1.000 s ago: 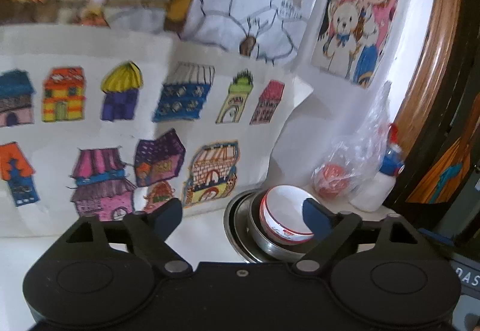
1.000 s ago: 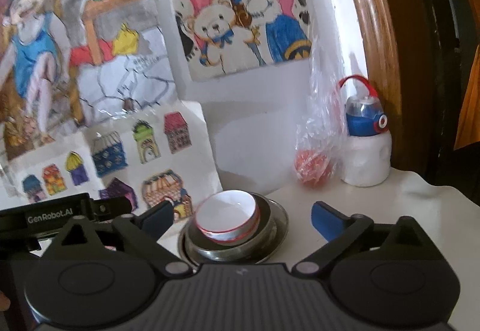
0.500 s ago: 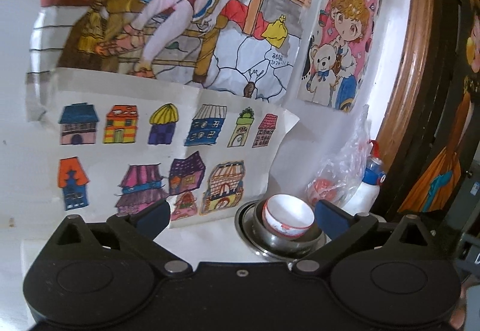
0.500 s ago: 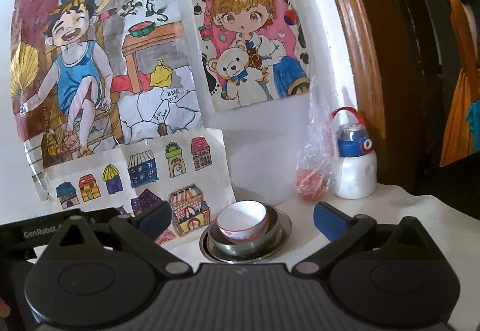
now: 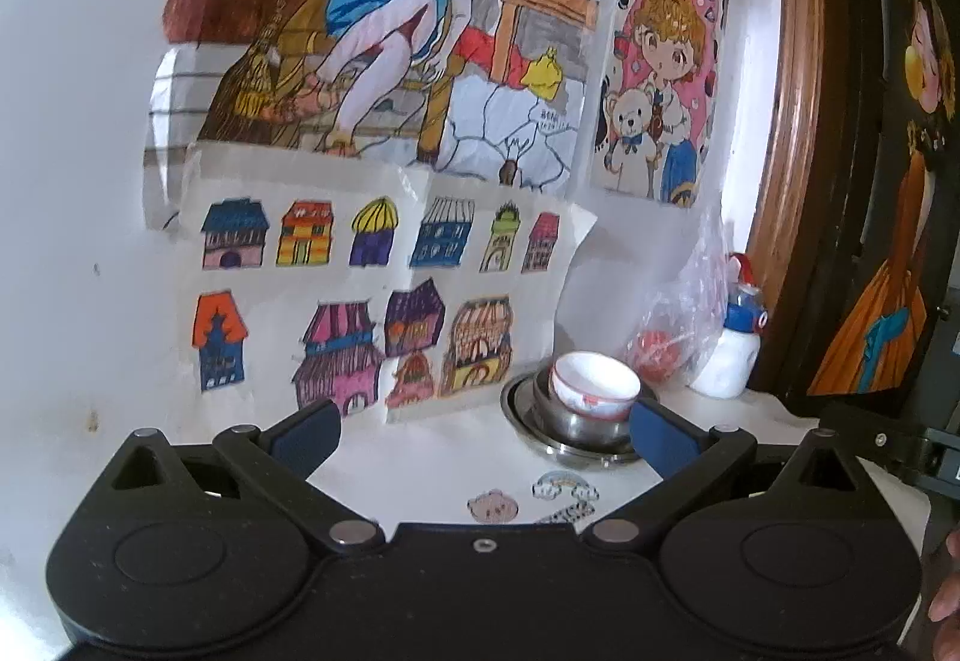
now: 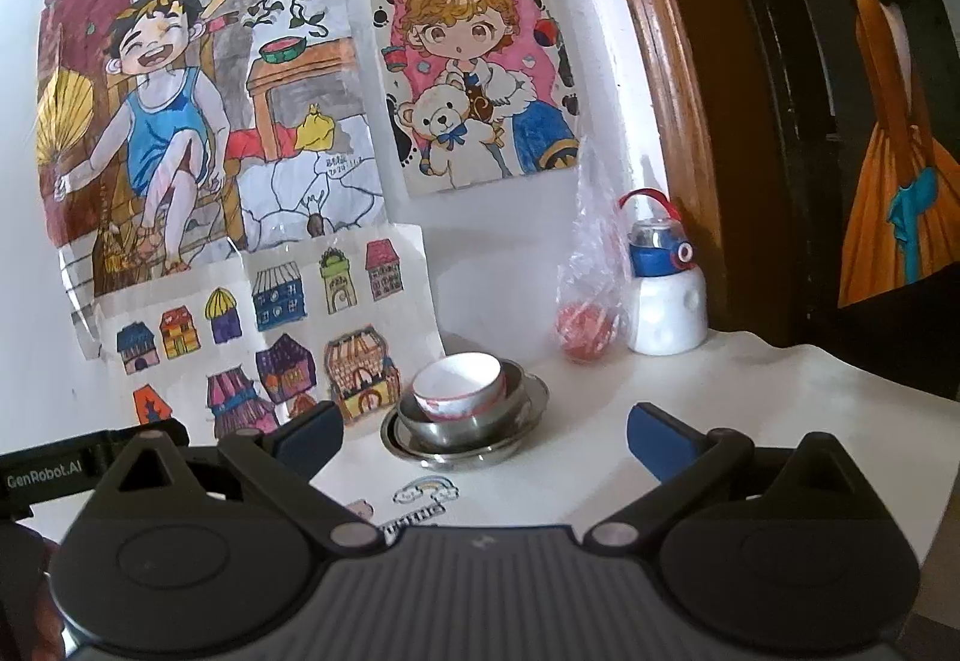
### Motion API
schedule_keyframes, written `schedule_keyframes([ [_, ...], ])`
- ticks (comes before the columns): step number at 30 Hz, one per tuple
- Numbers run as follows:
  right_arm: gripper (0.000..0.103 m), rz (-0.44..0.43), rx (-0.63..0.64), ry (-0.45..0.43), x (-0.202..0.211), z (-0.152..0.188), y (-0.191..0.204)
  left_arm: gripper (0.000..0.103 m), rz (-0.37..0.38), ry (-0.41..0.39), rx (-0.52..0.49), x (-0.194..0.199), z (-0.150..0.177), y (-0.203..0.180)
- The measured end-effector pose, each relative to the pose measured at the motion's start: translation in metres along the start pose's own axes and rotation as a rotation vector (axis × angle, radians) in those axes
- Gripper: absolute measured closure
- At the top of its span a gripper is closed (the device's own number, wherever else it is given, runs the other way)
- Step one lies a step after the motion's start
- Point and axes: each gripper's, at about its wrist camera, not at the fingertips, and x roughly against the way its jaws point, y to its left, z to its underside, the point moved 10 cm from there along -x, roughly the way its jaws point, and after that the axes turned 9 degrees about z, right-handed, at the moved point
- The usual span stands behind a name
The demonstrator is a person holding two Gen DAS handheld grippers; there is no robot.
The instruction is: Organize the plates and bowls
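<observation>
A white bowl with a red rim (image 5: 594,384) (image 6: 459,384) sits tilted inside a steel bowl (image 5: 576,428) (image 6: 462,424), which rests on a steel plate (image 5: 543,436) (image 6: 534,421). The stack stands on the white table against the wall. My left gripper (image 5: 483,433) is open and empty, with the stack beyond its right finger. My right gripper (image 6: 485,436) is also open and empty, short of the stack, which lies between its fingers in view. Neither gripper touches the dishes.
A white bottle with a blue and red cap (image 6: 663,295) (image 5: 729,355) and a clear plastic bag holding something red (image 6: 585,307) (image 5: 672,343) stand at the back right. Children's drawings (image 6: 264,319) cover the wall. Stickers (image 6: 426,493) lie on the table. A wooden frame (image 6: 672,91) rises on the right.
Both grippers have drawn back from the stacked dishes, which now look smaller and farther. The left gripper's jaws have widened a little. The dishes have not moved.
</observation>
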Motion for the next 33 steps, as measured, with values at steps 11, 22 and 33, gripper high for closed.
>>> schedule_keyframes([
  [11, 0.000, 0.018, 0.022, -0.020, 0.031, 0.020, 0.005, 0.001, -0.001, 0.040, 0.031, 0.018, 0.028, 0.008],
  [22, 0.000, 0.019, -0.003, -0.014, 0.053, 0.045, 0.010, 0.001, -0.016, 0.038, 0.026, 0.046, 0.049, 0.010],
  [33, 0.000, 0.060, -0.012, 0.003, 0.061, 0.062, 0.001, 0.001, -0.046, 0.022, -0.029, 0.062, 0.067, 0.006],
])
